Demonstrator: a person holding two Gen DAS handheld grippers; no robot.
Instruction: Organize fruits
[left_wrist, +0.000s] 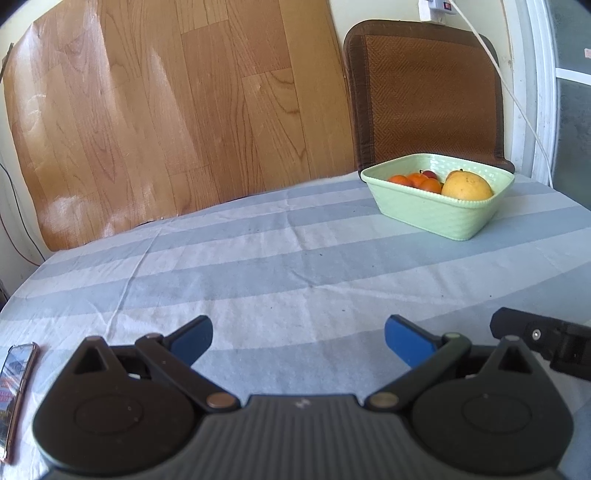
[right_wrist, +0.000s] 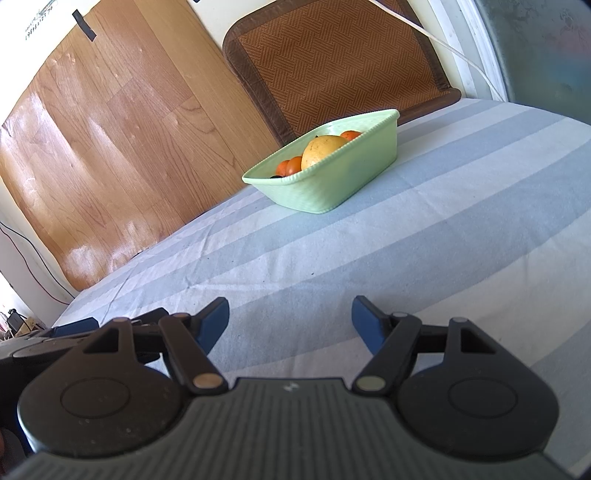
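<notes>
A light green basket (left_wrist: 436, 212) stands at the far right of the striped tablecloth; it also shows in the right wrist view (right_wrist: 325, 184). In it lie a large yellow fruit (left_wrist: 467, 184) (right_wrist: 321, 149), several small orange fruits (left_wrist: 415, 181) (right_wrist: 290, 166) and a dark red one (left_wrist: 429, 173). My left gripper (left_wrist: 297, 341) is open and empty, low over the cloth, well short of the basket. My right gripper (right_wrist: 290, 321) is open and empty too, close beside the left one.
A phone (left_wrist: 14, 391) lies at the table's left front edge. A brown woven chair back (left_wrist: 424, 92) stands behind the basket. A wood-pattern sheet (left_wrist: 166, 110) leans on the wall. A white cable (left_wrist: 517, 103) hangs at the right. The striped cloth (left_wrist: 295, 258) stretches between grippers and basket.
</notes>
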